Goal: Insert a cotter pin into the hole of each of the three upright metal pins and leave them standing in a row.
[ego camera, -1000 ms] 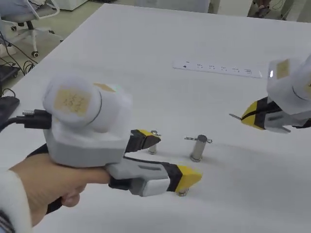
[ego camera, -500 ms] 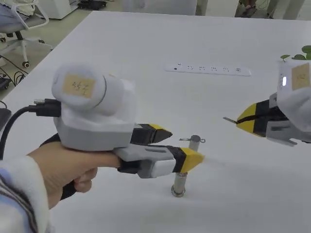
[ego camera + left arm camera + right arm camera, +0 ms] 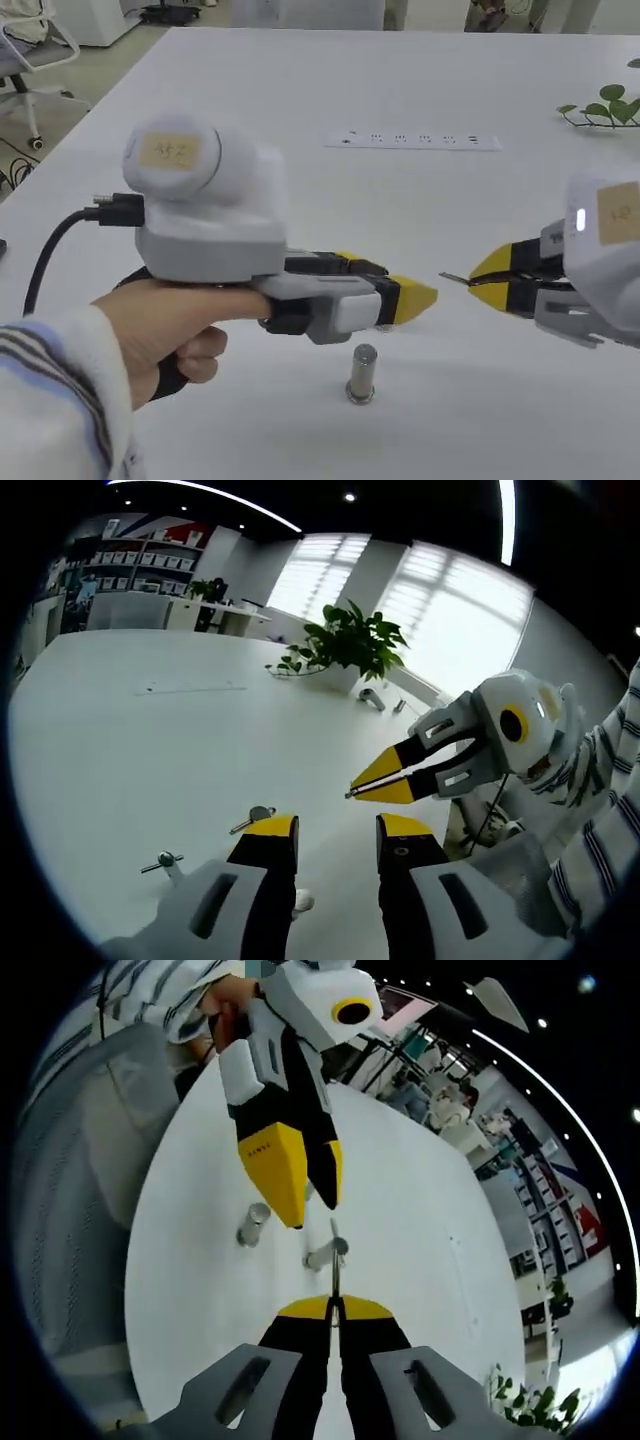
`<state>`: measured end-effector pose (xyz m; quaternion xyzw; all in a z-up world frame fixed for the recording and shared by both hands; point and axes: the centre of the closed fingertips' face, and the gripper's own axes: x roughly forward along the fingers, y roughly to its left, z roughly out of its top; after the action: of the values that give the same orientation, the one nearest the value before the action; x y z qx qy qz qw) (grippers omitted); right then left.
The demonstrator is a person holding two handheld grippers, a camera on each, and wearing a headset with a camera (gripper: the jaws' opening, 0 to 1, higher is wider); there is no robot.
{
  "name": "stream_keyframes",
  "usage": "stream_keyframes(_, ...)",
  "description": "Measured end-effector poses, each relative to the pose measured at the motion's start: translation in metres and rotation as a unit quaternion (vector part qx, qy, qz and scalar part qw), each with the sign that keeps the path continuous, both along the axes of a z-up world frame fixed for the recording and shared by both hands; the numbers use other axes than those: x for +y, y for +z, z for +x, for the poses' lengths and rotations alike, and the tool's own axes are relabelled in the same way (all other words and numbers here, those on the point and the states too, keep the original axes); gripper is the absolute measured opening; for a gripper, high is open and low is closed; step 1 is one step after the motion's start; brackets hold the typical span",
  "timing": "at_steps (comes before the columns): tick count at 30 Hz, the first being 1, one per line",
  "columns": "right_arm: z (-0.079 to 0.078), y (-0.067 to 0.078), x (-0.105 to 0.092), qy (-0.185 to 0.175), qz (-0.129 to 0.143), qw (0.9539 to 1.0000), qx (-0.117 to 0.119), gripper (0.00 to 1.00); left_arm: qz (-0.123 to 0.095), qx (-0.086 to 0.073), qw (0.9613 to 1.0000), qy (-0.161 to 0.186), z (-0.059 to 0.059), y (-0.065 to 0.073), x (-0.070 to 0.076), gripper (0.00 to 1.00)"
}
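Standing alone toward the near edge of the white table point(image 3: 250, 100), the bare metal pin point(image 3: 362, 373) has no cotter pin through it and nothing touching it. A second ago the left gripper point(image 3: 408, 286) hung low with its lower jaw across that pin. Now it sits above and behind, and the pin stands in the open. The left jaws are parted by a modest gap with nothing between them.

The last cotter pin point(image 3: 453, 278) is pinched in the closed jaws of the right gripper point(image 3: 476, 281), its free end pointing at the left gripper's yellow tip. That gripper was well off to the side a second ago and is now near the left one (some of the shift is the headset's own, but the gap between the grippers has plainly shrunk).

In the left gripper view a fitted pin point(image 3: 165, 863) and a second fitted pin point(image 3: 257, 816) each carry a cotter pin. I judge two of three done and the approach to the third under way. The bare pin probably wants steadying, yet the left jaws are not on it. Its hole is too small to make out.

A power strip point(image 3: 412, 141) lies far back on the table.
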<state>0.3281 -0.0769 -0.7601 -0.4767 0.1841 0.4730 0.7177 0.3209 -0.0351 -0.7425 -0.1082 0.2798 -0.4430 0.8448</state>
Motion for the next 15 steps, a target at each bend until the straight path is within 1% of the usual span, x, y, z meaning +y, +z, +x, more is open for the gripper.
stream_keyframes(2, -0.003, -0.001, 0.001, 0.0, 0.001, 1.0, 0.001, 0.02, -0.004, 0.005, 1.0, -0.004, -0.001, -0.001, -0.003, 0.29)
stream_keyframes(6, -0.007, -0.001, 0.003, 0.0, 0.002, 1.0, -0.002, 0.02, 0.0, 0.014, 0.9998, -0.013, -0.002, -0.006, -0.008, 0.26)
stream_keyframes(12, -0.016, -0.004, 0.004, 0.008, -0.009, 0.9999, -0.006, 0.02, -0.005, 0.032, 0.9992, -0.025, -0.005, -0.009, -0.014, 0.22)
stream_keyframes(15, -0.018, -0.006, 0.005, 0.012, -0.014, 0.9998, -0.009, 0.02, -0.007, 0.036, 0.9988, -0.031, -0.006, -0.01, -0.019, 0.17)
